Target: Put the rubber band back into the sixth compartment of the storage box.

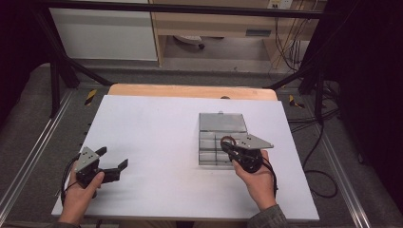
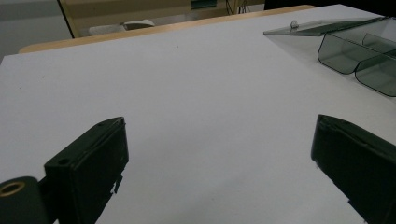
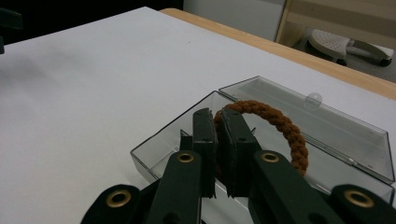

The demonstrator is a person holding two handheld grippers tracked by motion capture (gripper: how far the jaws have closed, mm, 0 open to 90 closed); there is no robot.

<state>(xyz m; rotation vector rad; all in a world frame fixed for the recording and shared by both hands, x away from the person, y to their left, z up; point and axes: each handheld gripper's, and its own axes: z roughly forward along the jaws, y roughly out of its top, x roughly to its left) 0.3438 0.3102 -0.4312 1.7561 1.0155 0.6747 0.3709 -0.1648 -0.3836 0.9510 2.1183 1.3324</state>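
Observation:
A brown braided ring [image 3: 286, 129] hangs above an open clear plastic box [image 3: 150, 150], and my right gripper [image 3: 217, 117] is shut on the near side of it. In the high view this gripper [image 1: 224, 143] sits over the box's divided tray [image 1: 209, 153], at its right side, with the ring [image 1: 228, 139] at its tips. The box's lid [image 1: 222, 122] lies flat behind the tray. My left gripper [image 1: 114, 157] rests low at the near left of the white sheet, jaws wide apart and nothing between them. In the left gripper view it [image 2: 219, 123] faces bare sheet, with the box [image 2: 355, 58] far right.
A white sheet [image 1: 157, 133] covers the wooden table [image 1: 190, 90]. Black frame bars [image 1: 54, 80] stand at both back corners, and cables [image 1: 318, 142] trail on the floor at the right. Shelving [image 1: 214, 23] stands beyond the table.

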